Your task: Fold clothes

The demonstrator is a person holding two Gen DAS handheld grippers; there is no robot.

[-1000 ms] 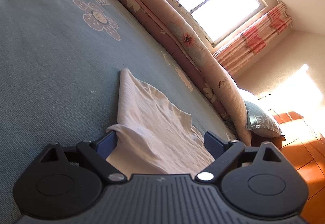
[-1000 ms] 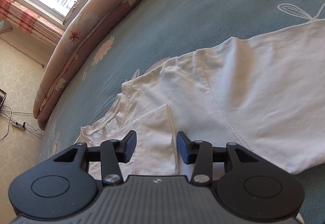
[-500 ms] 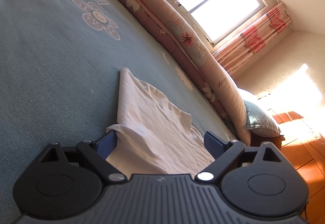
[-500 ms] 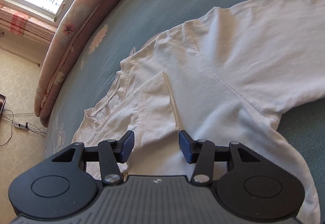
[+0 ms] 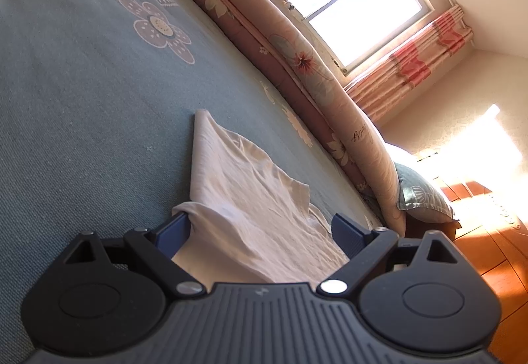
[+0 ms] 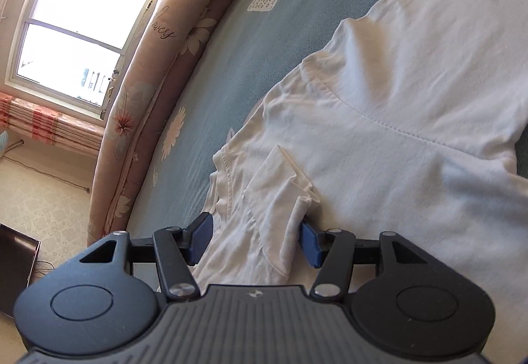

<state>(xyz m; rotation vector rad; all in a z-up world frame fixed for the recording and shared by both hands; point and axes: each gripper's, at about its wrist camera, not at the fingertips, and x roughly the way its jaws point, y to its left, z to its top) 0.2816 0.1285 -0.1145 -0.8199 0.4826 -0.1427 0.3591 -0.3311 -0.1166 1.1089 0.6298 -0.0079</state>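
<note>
The white shirt lies spread on the blue bed. The right claw is opening, with a folded sleeve flap between its jaws — the cloth could stick to a pad and get pulled crooked. The left claw stands wide open over the shirt's other end, with cloth bunched against one pad — it could drag wrinkles in.

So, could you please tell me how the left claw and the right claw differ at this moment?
The left claw stands wide, while the right claw is narrower and opening. The left claw straddles a flat stretch of the white shirt; the right claw has a bunched fold between its fingers. Both hover low over the blue bedspread, gripping nothing.
</note>
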